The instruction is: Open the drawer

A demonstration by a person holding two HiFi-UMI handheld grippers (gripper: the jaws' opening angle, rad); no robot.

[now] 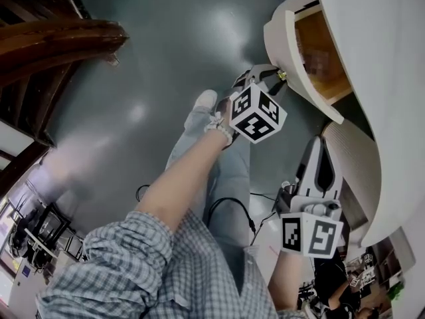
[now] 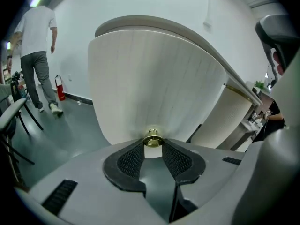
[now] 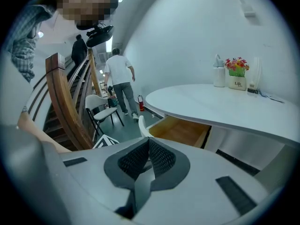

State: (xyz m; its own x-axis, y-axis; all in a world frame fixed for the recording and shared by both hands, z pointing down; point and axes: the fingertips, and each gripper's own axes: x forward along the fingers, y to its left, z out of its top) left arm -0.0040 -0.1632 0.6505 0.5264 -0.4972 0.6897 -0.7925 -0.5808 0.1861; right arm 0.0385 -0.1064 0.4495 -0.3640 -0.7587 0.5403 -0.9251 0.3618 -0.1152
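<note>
Drawer (image 1: 320,52) sticks out from under white table top (image 1: 378,58); wood inside shows. Small gold knob (image 2: 153,139) sits low on drawer front, in middle. Your L gripper (image 2: 153,148) pinches knob btwn jaw tips, one pad each side. Your R gripper (image 1: 319,153) is lower down, beside ribbed white panel (image 1: 355,171), apart from drawer. Its jaws are closed, nothing in them. Person in white shirt (image 3: 119,81) far off, back to you.

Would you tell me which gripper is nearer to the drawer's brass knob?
Left. The left gripper grips the brass knob between its jaw tips; the right gripper hangs apart, nearer the person.
</note>
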